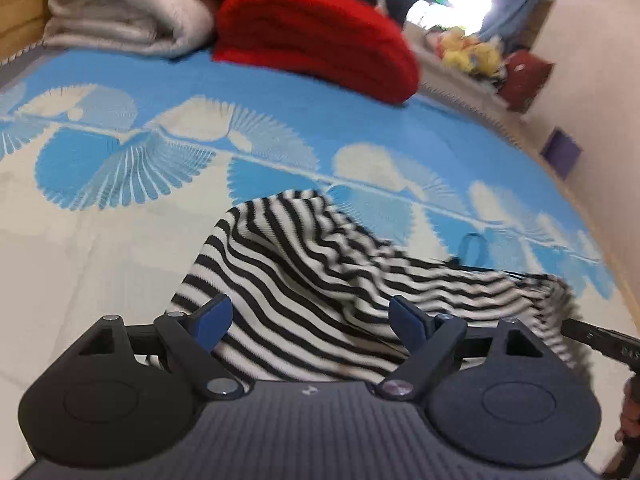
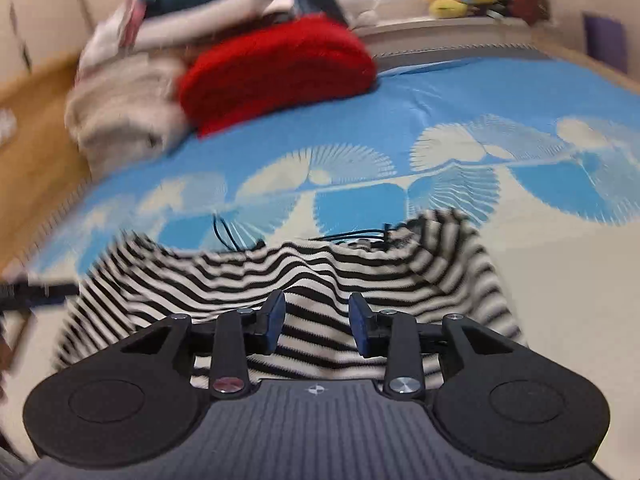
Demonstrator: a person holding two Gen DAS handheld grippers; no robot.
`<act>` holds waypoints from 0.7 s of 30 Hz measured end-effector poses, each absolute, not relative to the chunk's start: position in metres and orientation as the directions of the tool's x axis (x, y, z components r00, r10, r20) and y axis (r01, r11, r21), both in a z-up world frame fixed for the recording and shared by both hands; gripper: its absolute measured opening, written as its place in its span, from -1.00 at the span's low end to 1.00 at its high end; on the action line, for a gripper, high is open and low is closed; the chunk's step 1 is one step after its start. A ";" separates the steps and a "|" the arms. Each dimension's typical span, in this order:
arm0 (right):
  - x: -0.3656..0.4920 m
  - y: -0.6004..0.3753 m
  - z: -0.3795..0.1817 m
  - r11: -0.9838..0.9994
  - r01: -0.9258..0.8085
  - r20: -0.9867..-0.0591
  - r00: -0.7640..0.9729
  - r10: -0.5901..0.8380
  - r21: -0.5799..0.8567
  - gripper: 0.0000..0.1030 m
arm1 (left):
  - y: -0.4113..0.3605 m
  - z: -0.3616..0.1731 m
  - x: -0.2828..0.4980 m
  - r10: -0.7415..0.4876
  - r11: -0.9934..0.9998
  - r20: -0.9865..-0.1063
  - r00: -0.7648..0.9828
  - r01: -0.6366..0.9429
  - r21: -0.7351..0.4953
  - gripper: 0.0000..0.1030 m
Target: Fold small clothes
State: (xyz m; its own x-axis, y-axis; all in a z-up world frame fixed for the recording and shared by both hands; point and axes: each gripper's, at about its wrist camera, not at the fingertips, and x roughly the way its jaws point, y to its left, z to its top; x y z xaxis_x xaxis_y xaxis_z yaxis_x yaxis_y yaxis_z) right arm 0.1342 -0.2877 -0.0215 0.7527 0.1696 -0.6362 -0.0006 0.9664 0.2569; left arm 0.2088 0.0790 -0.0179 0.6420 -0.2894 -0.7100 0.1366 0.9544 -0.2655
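Both tools stand empty, your left tool (image 1: 310, 322) wide, your right tool (image 2: 316, 322) narrower. Black-and-white striped knit garment (image 1: 304, 280) lies rumpled on the blue-and-cream patterned bed (image 1: 100, 240) (fold apparently just laid); next, regrasp an edge.

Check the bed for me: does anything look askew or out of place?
Yes. The striped top lies rumpled, not flat: ridges run across it and one corner stands up in a peak. Thin black cords poke out along its far edge. The red knit and cream blanket sit folded behind it.
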 end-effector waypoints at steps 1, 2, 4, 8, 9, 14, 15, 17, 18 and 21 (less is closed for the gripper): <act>0.143 -0.285 -0.023 0.975 0.008 -0.644 0.752 0.142 0.223 -0.29 | 0.081 -0.025 0.218 -0.287 0.954 -0.716 0.637 0.122 -0.274 0.73; 0.150 -0.287 -0.022 0.976 0.032 -0.639 0.761 0.115 0.214 -0.29 | 0.085 -0.030 0.228 -0.276 0.955 -0.722 0.635 0.096 -0.281 0.73; 0.159 -0.305 -0.021 0.963 0.109 -0.635 0.769 0.075 0.246 -0.30 | 0.099 -0.037 0.241 -0.270 0.950 -0.725 0.634 0.056 -0.306 0.73; 0.185 -0.353 -0.047 0.924 0.239 -0.711 0.702 0.047 0.297 -0.97 | 0.127 -0.048 0.265 -0.206 0.949 -0.737 0.644 -0.052 -0.311 0.73; 0.192 -0.363 -0.056 0.914 0.270 -0.728 0.685 0.037 0.301 -0.97 | 0.134 -0.053 0.270 -0.176 0.949 -0.748 0.640 -0.091 -0.301 0.73; 0.207 -0.397 -0.091 0.815 0.397 -0.757 0.649 0.076 0.422 -1.00 | 0.151 -0.074 0.289 -0.152 0.924 -0.786 0.599 -0.195 -0.328 0.73; 0.209 -0.400 -0.099 0.793 0.418 -0.759 0.645 0.085 0.444 -1.00 | 0.149 -0.073 0.289 -0.145 0.928 -0.788 0.598 -0.193 -0.318 0.73; 0.210 -0.403 -0.104 0.749 0.445 -0.751 0.652 0.104 0.490 -0.98 | 0.143 -0.065 0.287 -0.120 0.942 -0.779 0.615 -0.176 -0.285 0.73; 0.210 -0.403 -0.099 0.739 0.449 -0.749 0.652 0.113 0.503 -0.90 | 0.139 -0.060 0.283 -0.113 0.948 -0.768 0.630 -0.164 -0.274 0.73; 0.203 -0.397 -0.070 0.738 0.376 -0.696 0.697 0.174 0.561 -0.74 | 0.130 -0.037 0.268 -0.119 0.958 -0.719 0.685 -0.113 -0.265 0.76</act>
